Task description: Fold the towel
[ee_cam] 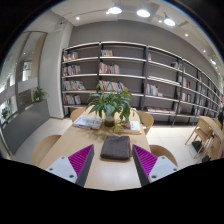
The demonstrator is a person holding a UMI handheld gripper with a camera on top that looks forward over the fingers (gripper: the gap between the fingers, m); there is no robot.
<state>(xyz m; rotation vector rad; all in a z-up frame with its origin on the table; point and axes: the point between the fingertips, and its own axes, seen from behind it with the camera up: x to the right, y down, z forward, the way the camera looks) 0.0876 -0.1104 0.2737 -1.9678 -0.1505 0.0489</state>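
Note:
A dark grey towel [116, 148] lies folded into a small rectangle on the light wooden table [100, 172]. My gripper [113, 160] is open above the table's near part. Its two fingers with purple pads [80, 160] stand either side of the towel's near edge, with a gap on each side. The towel rests on the table just ahead of and partly between the fingertips. Nothing is held.
A potted green plant [112, 103] stands at the table's far end with open books or papers [90, 122] beside it. Wooden chairs [45, 148] surround the table. Tall bookshelves [130, 75] line the back wall. Another table with chairs [208, 135] stands at the right.

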